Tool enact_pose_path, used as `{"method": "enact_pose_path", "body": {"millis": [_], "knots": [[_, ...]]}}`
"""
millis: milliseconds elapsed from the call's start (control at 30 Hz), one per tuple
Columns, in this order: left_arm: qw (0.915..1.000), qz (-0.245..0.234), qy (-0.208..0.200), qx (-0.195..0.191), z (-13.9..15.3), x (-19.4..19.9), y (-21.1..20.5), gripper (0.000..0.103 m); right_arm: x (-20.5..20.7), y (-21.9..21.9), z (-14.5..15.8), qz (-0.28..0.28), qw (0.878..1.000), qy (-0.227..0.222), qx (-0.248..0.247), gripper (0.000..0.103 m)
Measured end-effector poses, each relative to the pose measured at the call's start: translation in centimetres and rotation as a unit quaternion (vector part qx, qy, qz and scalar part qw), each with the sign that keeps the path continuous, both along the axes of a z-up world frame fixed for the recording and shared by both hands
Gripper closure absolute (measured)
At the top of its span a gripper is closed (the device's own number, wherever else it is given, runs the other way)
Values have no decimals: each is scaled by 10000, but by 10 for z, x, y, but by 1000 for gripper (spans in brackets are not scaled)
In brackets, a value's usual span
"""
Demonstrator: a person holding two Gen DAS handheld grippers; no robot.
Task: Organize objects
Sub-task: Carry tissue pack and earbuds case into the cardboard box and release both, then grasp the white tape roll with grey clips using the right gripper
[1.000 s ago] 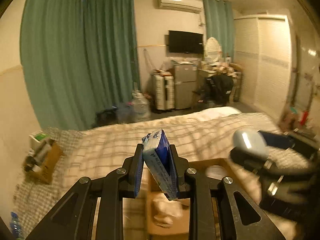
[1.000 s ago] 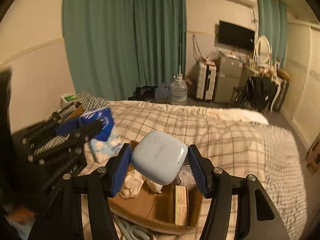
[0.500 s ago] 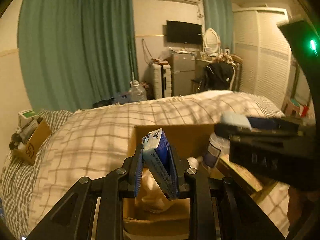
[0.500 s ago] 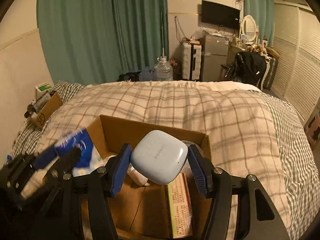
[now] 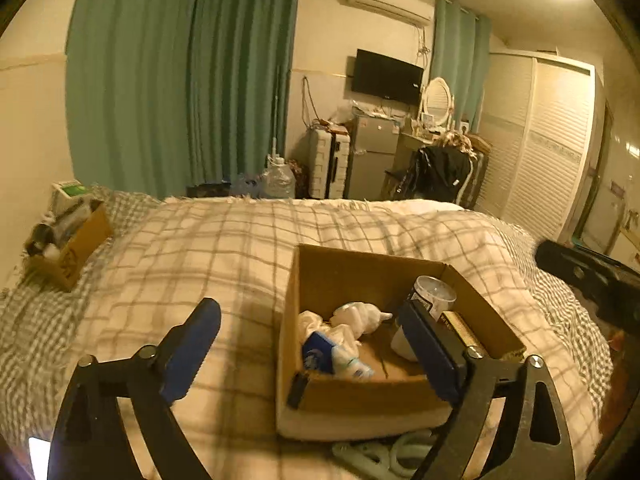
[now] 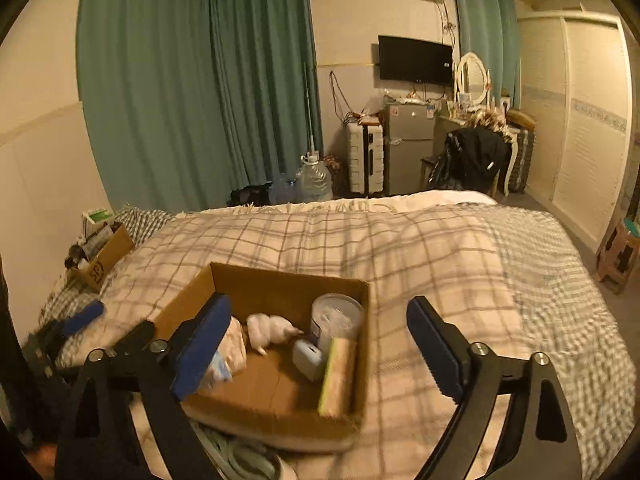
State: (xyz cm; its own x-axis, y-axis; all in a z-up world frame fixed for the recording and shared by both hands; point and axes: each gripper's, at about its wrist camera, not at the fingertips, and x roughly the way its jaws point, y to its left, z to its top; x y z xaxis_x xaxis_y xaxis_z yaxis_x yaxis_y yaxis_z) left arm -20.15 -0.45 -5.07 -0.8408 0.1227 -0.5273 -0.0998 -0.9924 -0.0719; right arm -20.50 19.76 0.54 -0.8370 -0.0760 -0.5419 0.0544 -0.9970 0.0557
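Both the left claw (image 5: 312,350) and the right claw (image 6: 320,354) are spread wide and empty above the cardboard box (image 6: 288,280). The box could be tipped on the soft bed (image 6: 440,248) if its rim were caught by a finger.

So my blue tissue pack (image 5: 318,356) is lying in the open cardboard box (image 6: 280,280) on the bed, and the pale earbud case (image 6: 307,354) sits beside the round tub (image 6: 336,316).

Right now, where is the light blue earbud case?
In the right wrist view, the earbud case lies inside the cardboard box, right of centre, between the white figurine and the long yellowish packet.
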Motion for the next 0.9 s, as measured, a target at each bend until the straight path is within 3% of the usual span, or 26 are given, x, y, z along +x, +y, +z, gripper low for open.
{"method": "enact_pose_path", "body": {"millis": [167, 333, 467, 567, 700, 900], "knots": [[9992, 73, -203, -336, -6, 27, -1, 3, 41, 3, -9, 124, 9996, -61, 243, 12], [9964, 106, -716, -449, -26, 57, -7, 0, 61, -7, -22, 402, 9973, -291, 548, 11], [9934, 67, -1001, -552, -45, 76, -9, 0, 77, -29, -53, 747, 9910, -564, 959, 11], [9920, 190, -1036, -697, -56, 92, -14, 0, 79, -38, -82, 920, 9867, -946, 953, 11], [9919, 233, -1135, -522, -66, 99, -21, 0, 82, -55, -115, 1258, 9763, -1427, 1036, 11], [9917, 309, -1175, -427, -69, 96, -28, 0, 74, -72, -130, 1364, 9686, -1631, 1288, 11]]}}
